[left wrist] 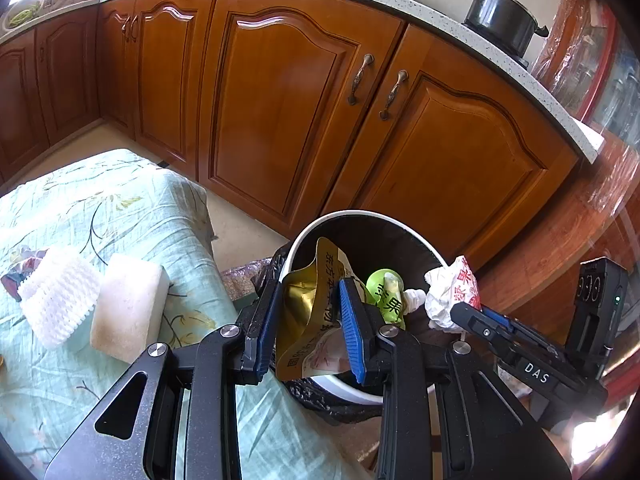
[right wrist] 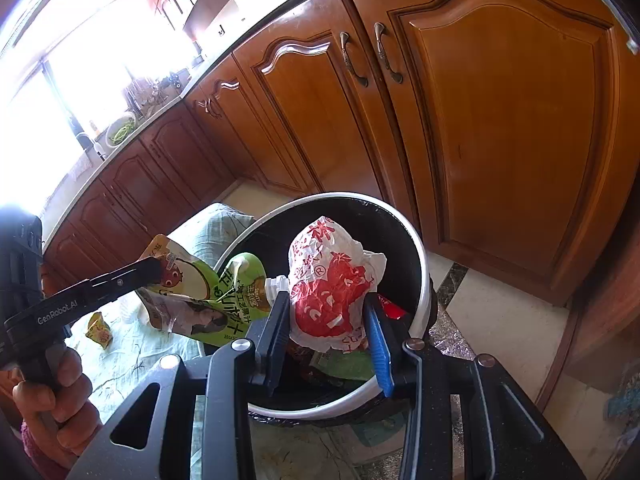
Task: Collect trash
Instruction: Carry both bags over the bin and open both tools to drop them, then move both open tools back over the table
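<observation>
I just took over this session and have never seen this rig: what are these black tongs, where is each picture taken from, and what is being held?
No robot arm here: a person holds a two-finger tool in each hand, each with a camera looking along its fingers. In the left view, the left gripper pinches a gold and green juice pouch over the white-rimmed trash bin. In the right view, the right gripper pinches a crumpled red and white wrapper over the same bin. On the cloth-covered table lie a white sponge block and white foam netting.
</observation>
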A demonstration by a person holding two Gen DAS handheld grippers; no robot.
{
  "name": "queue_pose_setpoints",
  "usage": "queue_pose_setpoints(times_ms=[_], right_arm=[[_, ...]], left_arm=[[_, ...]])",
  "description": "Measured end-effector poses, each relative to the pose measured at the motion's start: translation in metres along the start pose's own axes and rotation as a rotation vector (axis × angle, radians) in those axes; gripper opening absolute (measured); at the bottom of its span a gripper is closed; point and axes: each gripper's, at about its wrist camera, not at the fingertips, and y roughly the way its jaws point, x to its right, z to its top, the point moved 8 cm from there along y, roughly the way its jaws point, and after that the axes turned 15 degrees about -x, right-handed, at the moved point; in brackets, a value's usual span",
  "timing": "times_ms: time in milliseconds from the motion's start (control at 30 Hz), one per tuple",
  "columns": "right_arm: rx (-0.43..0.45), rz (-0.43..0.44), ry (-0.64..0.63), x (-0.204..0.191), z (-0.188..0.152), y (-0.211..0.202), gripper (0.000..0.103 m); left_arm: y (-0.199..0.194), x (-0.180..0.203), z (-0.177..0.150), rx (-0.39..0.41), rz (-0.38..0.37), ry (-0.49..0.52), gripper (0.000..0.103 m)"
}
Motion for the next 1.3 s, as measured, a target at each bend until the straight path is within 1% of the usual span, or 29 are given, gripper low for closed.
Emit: queue_pose_setpoints(times_ms=[33,67,133,233,300,400,633,733,767,800,900,1000,1100,1300], right_arm=[[-0.003,-0.005,-0.001,0.000,0.002,0.001,0.038],[-0.005,-0.007,-0.002,0.000,0.003,0.003,0.041],[-0.010,-0.013,-0.001,0.000,0.005,0.005,0.043],[-0.014,-0.003,0.001,0.000,0.008,0.007,0.052],[-0.010,0.003,0.004,0.000,0.009,0.007,0.058],[-0.004,0.007,0.009,0.000,0.009,0.005,0.060],[0.010,0.039,0.022,-0.006,-0.003,0.000,0.061],[0.018,0.064,0.024,-0.016,-0.013,-0.002,0.074],[0.025,0.077,0.024,-0.021,-0.017,-0.003,0.085],[0.031,0.089,0.023,-0.026,-0.021,-0.003,0.093],[0.038,0.121,0.011,-0.043,-0.031,-0.002,0.096],[0.032,0.150,-0.005,-0.062,-0.043,0.000,0.096],[0.016,0.172,-0.026,-0.081,-0.053,0.004,0.096],[-0.026,0.209,-0.077,-0.116,-0.070,0.017,0.096]], left_arm=[[0.001,0.001,0.001,0.000,0.000,0.002,0.028],[0.002,0.002,0.002,-0.001,0.001,0.003,0.028],[0.005,0.003,0.003,-0.010,-0.002,0.005,0.029],[0.008,0.004,0.003,-0.026,-0.022,-0.004,0.032],[0.008,0.004,0.004,-0.030,-0.040,-0.012,0.036],[0.005,0.003,0.002,-0.025,-0.045,-0.018,0.041],[-0.005,-0.010,-0.012,-0.024,-0.055,-0.043,0.041],[-0.013,-0.023,-0.026,-0.016,-0.056,-0.073,0.046],[-0.017,-0.029,-0.032,-0.011,-0.056,-0.086,0.048],[-0.021,-0.036,-0.038,-0.006,-0.053,-0.101,0.051],[-0.032,-0.055,-0.059,0.007,-0.042,-0.135,0.053],[-0.042,-0.077,-0.080,0.019,-0.015,-0.171,0.053],[-0.053,-0.102,-0.100,0.029,0.014,-0.218,0.053],[-0.073,-0.143,-0.132,0.045,0.039,-0.301,0.053]])
